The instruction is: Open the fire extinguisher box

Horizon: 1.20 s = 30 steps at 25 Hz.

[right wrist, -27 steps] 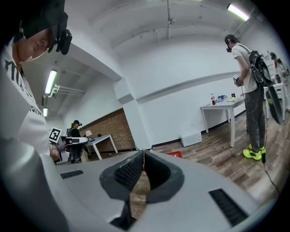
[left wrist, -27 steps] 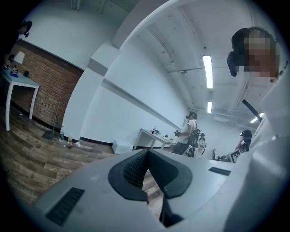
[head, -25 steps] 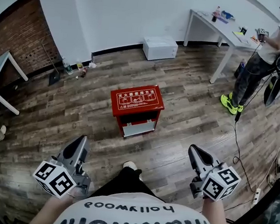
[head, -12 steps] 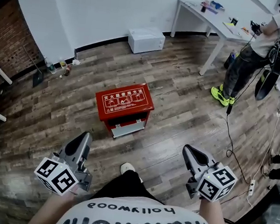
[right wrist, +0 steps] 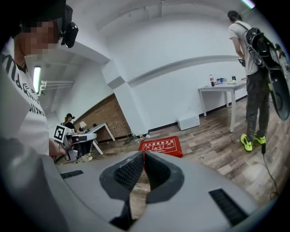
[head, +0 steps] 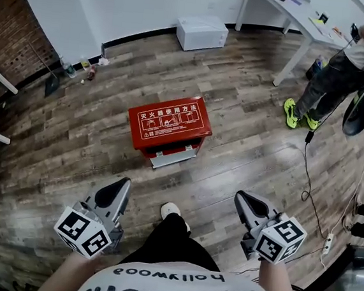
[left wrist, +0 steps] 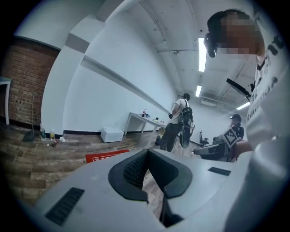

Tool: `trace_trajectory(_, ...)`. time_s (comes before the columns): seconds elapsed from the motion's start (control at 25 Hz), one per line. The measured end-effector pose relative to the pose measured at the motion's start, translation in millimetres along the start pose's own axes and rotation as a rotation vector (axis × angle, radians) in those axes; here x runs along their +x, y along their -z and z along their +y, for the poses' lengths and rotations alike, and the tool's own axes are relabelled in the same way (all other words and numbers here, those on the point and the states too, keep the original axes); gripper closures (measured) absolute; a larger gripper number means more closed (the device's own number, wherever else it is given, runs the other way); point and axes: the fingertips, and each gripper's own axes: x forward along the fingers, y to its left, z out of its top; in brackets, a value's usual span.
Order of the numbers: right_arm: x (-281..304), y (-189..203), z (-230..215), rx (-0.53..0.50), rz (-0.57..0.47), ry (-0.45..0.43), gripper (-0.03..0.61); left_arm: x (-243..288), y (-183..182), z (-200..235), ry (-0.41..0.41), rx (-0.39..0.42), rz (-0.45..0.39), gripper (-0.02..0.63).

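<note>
Red fire extinguisher box (head: 169, 122): on wood floor (head: 246, 148), bare boards all round. Left gripper (head: 122, 184), right gripper (head: 240, 196): both clenched empty, well short of its near edge.

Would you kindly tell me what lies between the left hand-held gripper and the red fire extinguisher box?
Nothing but wooden floor: the head view shows that stretch bare from the left hand-held gripper to the red fire extinguisher box.
</note>
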Motion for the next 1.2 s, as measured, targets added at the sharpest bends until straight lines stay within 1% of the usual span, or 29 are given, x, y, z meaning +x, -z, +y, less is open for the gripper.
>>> trace_trajectory(0.12, 28, -9, -7, -0.045, 0.029, -0.026, 0.568, 14, 3, 9, 0.006, -0.006, 0.022, 0.607)
trace_trajectory(0.24, 54, -23, -13, -0.079, 0.05, -0.055, 0.568, 28, 0, 22, -0.003, -0.015, 0.025, 0.607)
trace_trajectory(0.4, 81, -43, -24, -0.078, 0.065, -0.079, 0.568, 47, -6, 37, -0.012, -0.045, 0.032, 0.607)
trace_trajectory(0.64, 106, -61, -29, -0.09, 0.083, -0.109, 0.568, 71, 3, 42, 0.01, -0.071, 0.085, 0.607)
trace_trajectory(0.8, 113, -59, -34, -0.092, 0.121, -0.121, 0.568, 81, 5, 48, 0.002, -0.105, 0.08, 0.607)
trace_trajectory(0.96, 126, -53, -38, -0.096, 0.169, -0.139, 0.568, 84, 25, 53, -0.011, -0.149, 0.095, 0.607)
trace_trajectory(1.04, 137, -50, -36, -0.105, 0.189, -0.167, 0.568, 85, 33, 57, -0.016, -0.172, 0.095, 0.607)
trace_trajectory(1.2, 159, -40, -32, -0.119, 0.238, -0.255, 0.568, 88, 42, 56, -0.03, -0.223, 0.061, 0.607)
